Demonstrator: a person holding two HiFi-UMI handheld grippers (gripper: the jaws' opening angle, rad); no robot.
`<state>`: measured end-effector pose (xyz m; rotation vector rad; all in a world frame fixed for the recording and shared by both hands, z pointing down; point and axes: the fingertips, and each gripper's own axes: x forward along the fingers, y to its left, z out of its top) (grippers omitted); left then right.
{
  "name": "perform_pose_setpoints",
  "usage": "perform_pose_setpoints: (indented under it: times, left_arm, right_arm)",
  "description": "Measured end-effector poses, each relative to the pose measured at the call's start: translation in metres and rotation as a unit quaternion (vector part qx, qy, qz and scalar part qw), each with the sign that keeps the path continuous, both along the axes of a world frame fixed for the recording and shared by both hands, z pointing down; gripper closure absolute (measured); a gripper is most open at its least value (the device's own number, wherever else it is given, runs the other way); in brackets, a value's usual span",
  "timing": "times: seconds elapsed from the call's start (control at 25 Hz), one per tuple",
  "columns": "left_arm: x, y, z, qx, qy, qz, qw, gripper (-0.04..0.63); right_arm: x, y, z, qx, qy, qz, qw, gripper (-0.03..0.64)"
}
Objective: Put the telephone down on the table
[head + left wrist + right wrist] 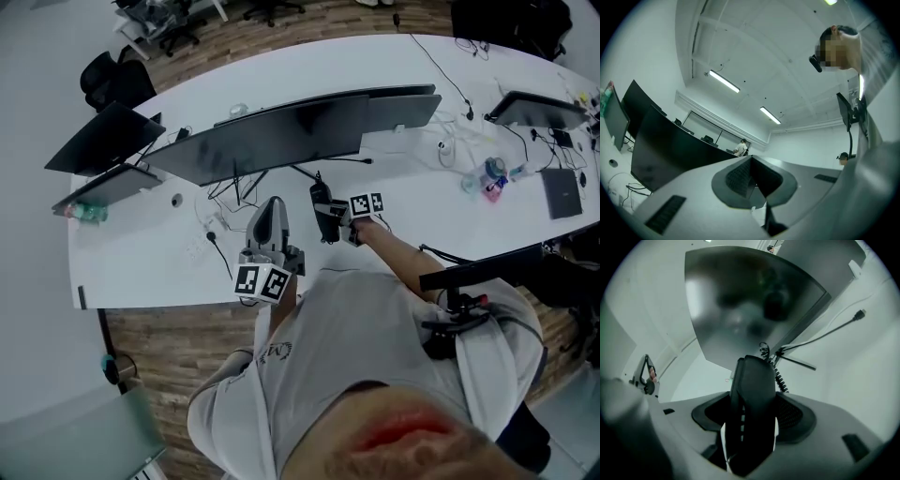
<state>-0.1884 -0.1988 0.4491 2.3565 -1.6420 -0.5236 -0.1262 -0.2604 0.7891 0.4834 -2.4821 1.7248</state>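
White table [281, 70], one telephone [752, 394] clamped in right gripper [333, 225]; left gripper [752, 180] closed, empty

A long curved white table [141, 272] stood on a wooden floor [178, 347], carrying dark monitors [281, 136]. A black chair [112, 80] stood behind. Strip lights [724, 80] lit a white ceiling [764, 47].

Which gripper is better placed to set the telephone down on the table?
Right. The right gripper is shut on the telephone over the table; the left gripper is shut, empty, pointing at the ceiling.
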Motion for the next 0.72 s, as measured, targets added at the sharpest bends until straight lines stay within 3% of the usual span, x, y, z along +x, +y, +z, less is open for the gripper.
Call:
perform_pose_setpoints:
  times: [0.4,0.72]
  left_arm:
    - [-0.012,-0.007,0.006,-0.009,-0.012,0.001,0.9999,0.584]
    - [-0.020,-0.020,0.006,-0.011,-0.016,-0.001,0.9998,0.584]
  right_arm:
    - [-0.016,0.019,0.093,-0.005,0.122,-0.059,0.991,0.324]
    - [0.006,0.019,0.137,-0.011,0.204,-0.059,0.977,0.325]
